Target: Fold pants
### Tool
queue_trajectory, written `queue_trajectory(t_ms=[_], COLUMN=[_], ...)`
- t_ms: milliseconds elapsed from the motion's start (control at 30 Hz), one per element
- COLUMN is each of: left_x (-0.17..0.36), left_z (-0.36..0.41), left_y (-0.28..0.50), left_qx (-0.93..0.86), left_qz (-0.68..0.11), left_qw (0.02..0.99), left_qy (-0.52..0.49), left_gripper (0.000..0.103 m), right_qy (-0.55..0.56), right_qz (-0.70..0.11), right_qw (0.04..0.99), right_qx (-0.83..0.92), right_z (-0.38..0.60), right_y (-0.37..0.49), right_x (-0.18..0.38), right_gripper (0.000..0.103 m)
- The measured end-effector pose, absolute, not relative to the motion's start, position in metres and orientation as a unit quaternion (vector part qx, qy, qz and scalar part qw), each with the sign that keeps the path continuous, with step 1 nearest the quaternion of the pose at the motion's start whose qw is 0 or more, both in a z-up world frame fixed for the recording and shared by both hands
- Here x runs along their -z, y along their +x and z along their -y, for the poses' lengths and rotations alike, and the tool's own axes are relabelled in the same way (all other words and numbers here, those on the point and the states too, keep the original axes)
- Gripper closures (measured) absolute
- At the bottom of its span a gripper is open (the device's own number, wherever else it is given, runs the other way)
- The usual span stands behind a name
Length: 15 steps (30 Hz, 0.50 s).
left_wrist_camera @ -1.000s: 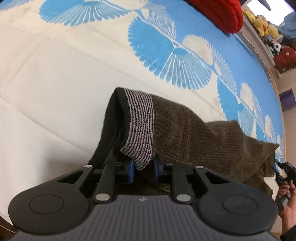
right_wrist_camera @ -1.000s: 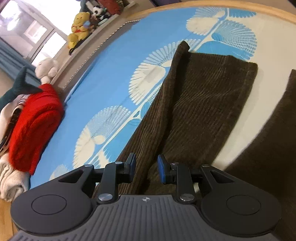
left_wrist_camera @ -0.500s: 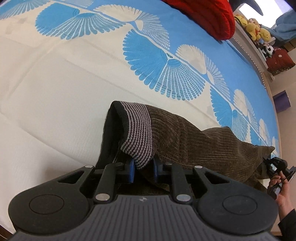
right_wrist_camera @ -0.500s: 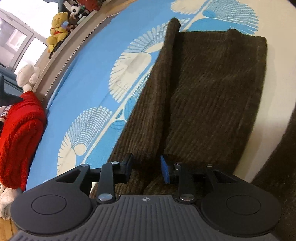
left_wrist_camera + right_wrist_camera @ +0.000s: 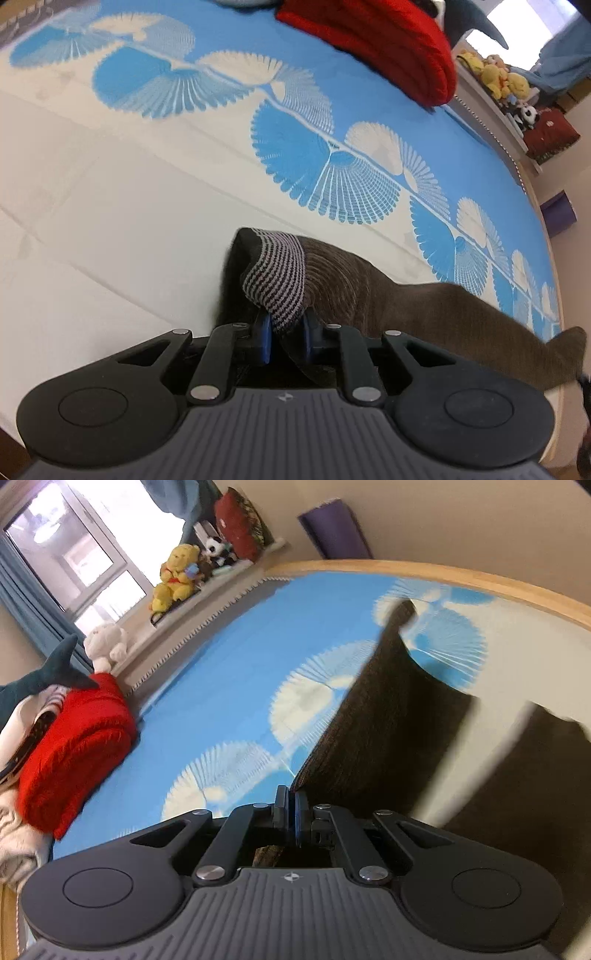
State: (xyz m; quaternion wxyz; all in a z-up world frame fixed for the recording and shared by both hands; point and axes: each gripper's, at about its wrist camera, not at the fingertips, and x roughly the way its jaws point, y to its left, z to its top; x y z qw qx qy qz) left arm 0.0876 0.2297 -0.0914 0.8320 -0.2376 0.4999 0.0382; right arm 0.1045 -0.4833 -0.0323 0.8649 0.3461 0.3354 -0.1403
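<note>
Pants (image 5: pixel 406 306) on bed (image 5: pixel 110 221), lifted at both ends — slack for the fold, likely. Left gripper (image 5: pixel 286 332) clamped on striped waistband (image 5: pixel 277 280). Right gripper (image 5: pixel 291 805) pinched nearly shut on leg edge (image 5: pixel 369 738) to carry it over.

Pants (image 5: pixel 406 295) stretch ahead and to the right of the left claw (image 5: pixel 286 332) across the bed (image 5: pixel 110 221), a folded blanket (image 5: pixel 74 746) lies far left of the right claw (image 5: pixel 291 812), and plush toys (image 5: pixel 177 576) line the ledge beyond.
</note>
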Motion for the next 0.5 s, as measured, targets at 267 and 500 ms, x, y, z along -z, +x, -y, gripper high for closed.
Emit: queue_trajectory(t_ms=[267, 500], left_x=[0.104, 0.101], left_z=[-0.235, -0.236], left_y=[0.076, 0.087], left_qx=[-0.064, -0.094], left_qz=[-0.556, -0.544], left_qw=[0.812, 0.818], left_qy=[-0.167, -0.161], left_gripper=[0.074, 0.067], right_qy=[0.401, 0.420], right_qz=[-0.486, -0.377], right_qw=[0.750, 0.781], right_qx=[0.201, 0.267], right_z=[0.534, 0.635], right_y=[-0.021, -0.036], right_x=[0.117, 0.115], right_gripper=[0.096, 0.080])
